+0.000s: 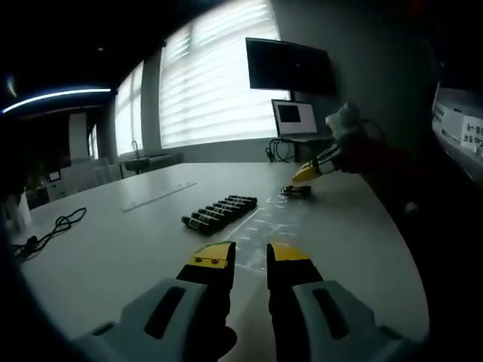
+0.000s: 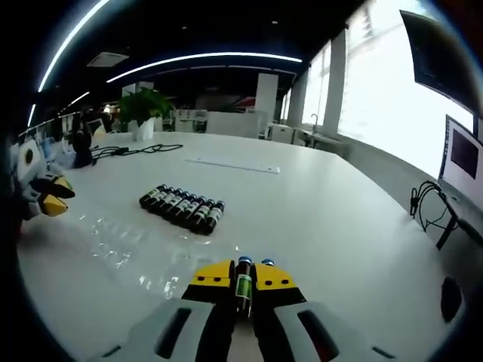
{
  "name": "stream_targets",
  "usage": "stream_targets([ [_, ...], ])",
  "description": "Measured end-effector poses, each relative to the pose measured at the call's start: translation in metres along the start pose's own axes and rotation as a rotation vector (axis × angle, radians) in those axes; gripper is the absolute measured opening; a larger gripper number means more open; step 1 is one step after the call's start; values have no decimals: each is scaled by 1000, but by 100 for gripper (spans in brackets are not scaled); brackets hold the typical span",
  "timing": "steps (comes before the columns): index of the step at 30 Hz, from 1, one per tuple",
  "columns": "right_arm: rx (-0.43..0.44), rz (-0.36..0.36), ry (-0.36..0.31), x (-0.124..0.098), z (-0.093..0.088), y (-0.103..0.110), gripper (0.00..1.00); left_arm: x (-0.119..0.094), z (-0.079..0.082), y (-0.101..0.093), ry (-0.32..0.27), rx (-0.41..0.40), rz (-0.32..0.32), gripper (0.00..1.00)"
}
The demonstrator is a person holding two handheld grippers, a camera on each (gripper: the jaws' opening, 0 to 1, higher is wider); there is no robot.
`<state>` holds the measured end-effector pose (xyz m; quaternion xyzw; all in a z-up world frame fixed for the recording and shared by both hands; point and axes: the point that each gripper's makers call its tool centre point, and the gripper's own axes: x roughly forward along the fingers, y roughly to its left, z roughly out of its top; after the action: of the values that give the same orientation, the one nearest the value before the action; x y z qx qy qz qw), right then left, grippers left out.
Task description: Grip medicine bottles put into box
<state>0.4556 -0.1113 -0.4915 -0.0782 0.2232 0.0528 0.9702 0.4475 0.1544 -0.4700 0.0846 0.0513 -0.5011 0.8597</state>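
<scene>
In the right gripper view, the right gripper [image 2: 243,280] has its yellow-tipped jaws closed on one small dark bottle [image 2: 243,285] with a blue cap and a green label, held upright between them. A second blue cap shows just beside it, so there may be two bottles there, though the view is too tight to be sure. Farther out on the white table [image 2: 324,211] a row of bottles [image 2: 183,205] lies side by side, touching one another; seven can be counted. A clear plastic tray [image 2: 128,253] sits on the table between the row and the gripper. The left gripper [image 2: 47,197] comes in at the left edge of this view.

In the left gripper view, the left gripper [image 1: 251,256] hangs over the table [image 1: 113,249] with its jaws apart and nothing between them. The same row of bottles [image 1: 220,210] lies ahead of it, with the clear tray [image 1: 264,226] just beside the row. Across the table the right gripper [image 1: 308,173] is seen near a small dark item [image 1: 296,190] resting on the table.
</scene>
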Motion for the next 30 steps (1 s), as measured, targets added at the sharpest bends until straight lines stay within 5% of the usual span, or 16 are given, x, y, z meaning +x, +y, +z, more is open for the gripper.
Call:
stream_targets([
  [30,-32,60,-75,33,36,26,4,1,-2,1,6,-9,2,11],
])
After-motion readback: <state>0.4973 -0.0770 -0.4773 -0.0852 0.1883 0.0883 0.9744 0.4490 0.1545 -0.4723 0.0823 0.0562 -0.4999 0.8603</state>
